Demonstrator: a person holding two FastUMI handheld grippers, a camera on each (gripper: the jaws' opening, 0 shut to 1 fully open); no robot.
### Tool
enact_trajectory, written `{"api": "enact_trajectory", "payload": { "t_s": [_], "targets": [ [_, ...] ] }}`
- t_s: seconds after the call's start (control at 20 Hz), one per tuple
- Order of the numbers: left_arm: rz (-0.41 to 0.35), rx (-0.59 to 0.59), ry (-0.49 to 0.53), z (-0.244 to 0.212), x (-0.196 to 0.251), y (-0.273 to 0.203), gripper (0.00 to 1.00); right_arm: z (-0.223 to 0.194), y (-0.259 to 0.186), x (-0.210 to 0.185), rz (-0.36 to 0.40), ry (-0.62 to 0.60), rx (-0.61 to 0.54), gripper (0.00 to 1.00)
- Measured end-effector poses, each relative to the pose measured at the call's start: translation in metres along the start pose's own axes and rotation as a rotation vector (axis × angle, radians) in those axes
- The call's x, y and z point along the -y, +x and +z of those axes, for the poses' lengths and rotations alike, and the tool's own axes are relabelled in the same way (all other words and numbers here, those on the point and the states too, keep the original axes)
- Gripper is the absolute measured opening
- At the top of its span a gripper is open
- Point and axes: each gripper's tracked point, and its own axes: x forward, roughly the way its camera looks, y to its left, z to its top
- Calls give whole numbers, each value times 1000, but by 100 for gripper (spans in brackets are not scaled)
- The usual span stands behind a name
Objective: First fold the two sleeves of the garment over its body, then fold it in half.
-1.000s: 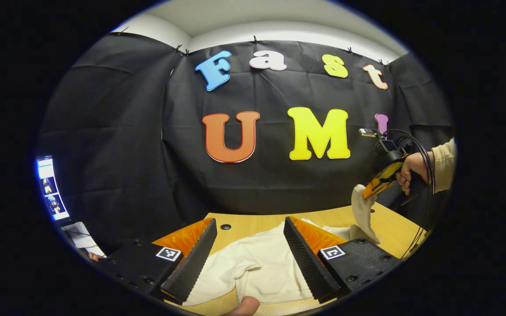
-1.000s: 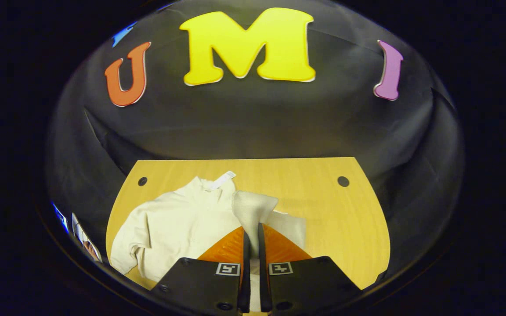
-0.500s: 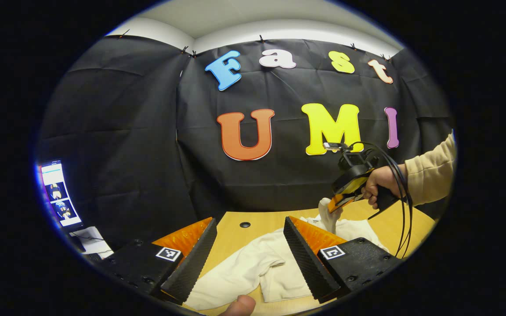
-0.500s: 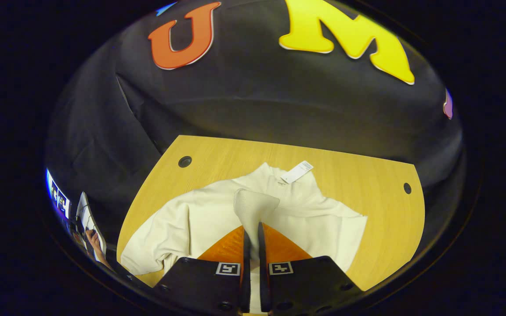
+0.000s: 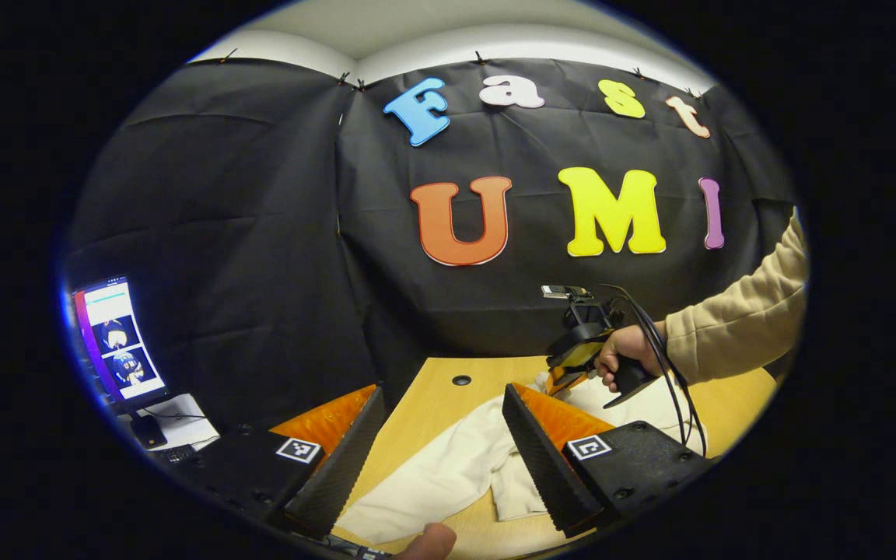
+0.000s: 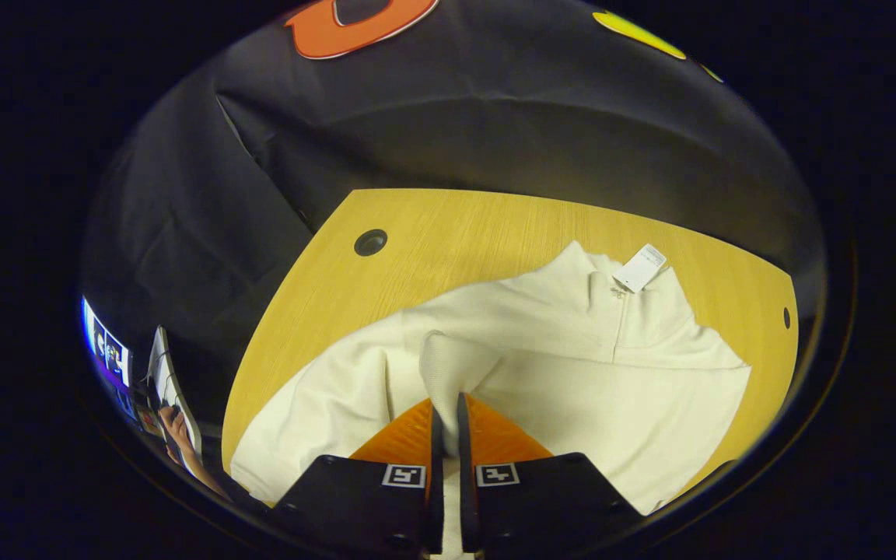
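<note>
Right sleeve cuff pinched over the garment's body

The right gripper (image 6: 446, 404) has its jaws clenched on the ribbed cuff (image 6: 452, 365) of a sleeve, held above the cream garment (image 6: 572, 365) spread on the wooden table (image 6: 448, 225) (a white tag (image 6: 641, 267) sticks out at the far collar). The left gripper (image 5: 440, 443) hangs over the near left sleeve (image 5: 432, 482), jaws released and wide apart, grasping nothing. A monitor (image 5: 115, 342) glows at far left.
</note>
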Motion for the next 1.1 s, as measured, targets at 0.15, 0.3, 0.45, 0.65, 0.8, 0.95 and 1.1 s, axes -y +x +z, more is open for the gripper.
{"api": "enact_trajectory", "payload": {
  "t_s": [0.15, 0.3, 0.45, 0.65, 0.8, 0.95, 1.1],
  "targets": [
    [41, -20, 9, -8, -13, -1, 98, -4, 11, -4, -29, -4, -5, 10],
    [55, -32, 7, -13, -17, -2, 99, -1, 8, -10, -14, 2, 3, 17],
    [63, -39, 8, -17, -19, -4, 99, 5, -3, -26, 22, 35, 22, 39],
    [111, -45, 43, -26, -41, -3, 99, 6, -28, -29, 27, 4, 38, 82],
    [148, -52, 53, -33, -57, -1, 99, 9, -52, -33, 49, -31, 62, 96],
    [187, -83, 27, -48, -76, 3, 99, 11, -81, -25, 45, -67, 94, 96],
    [243, -154, -28, -76, -96, 5, 99, 3, -116, -15, 51, -122, 127, 97]
  ]
}}
